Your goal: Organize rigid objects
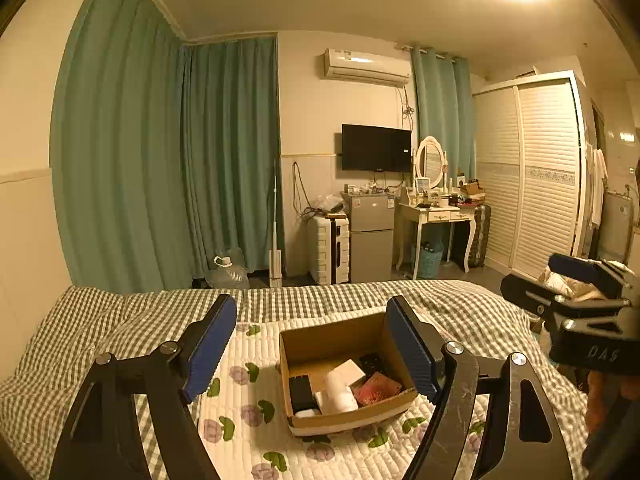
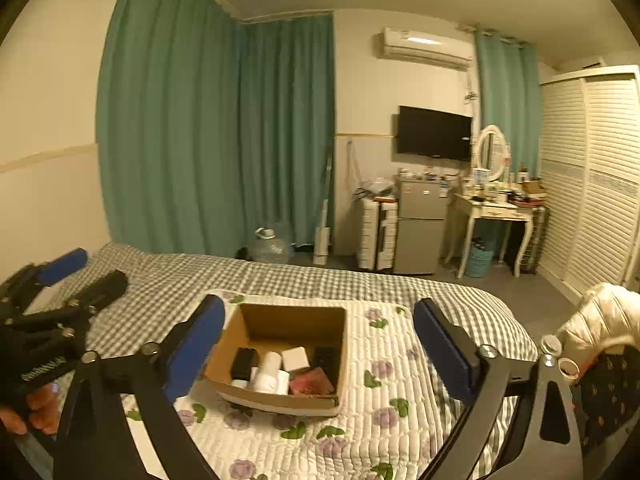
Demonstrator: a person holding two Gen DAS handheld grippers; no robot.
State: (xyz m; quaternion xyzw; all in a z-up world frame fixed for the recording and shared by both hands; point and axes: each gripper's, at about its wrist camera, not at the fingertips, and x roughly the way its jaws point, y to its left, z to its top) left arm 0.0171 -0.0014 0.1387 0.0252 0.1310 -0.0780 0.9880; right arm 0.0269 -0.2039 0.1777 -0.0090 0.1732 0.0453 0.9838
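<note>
An open cardboard box [image 1: 340, 340] sits on the bed's floral quilt [image 1: 248, 360]. Inside it lie a black adapter [image 1: 302, 392], a white cylinder [image 1: 340, 394], a white square box [image 1: 350, 372], a dark remote [image 1: 372, 362] and a red pouch [image 1: 376, 388]. My left gripper [image 1: 312, 344] is open and empty, held above and in front of the box. My right gripper [image 2: 320, 348] is open and empty, also above the box [image 2: 280, 324]. Each gripper shows at the edge of the other's view: the right one [image 1: 580, 292], the left one [image 2: 68, 280].
The bed has a checked cover [image 1: 120, 312]. Beyond its foot are a water jug [image 1: 228, 272], a white suitcase [image 1: 330, 248], a small fridge [image 1: 370, 236], a dressing table [image 1: 440, 212] and a wardrobe [image 1: 528, 176]. A white jacket [image 2: 600, 320] lies at the right.
</note>
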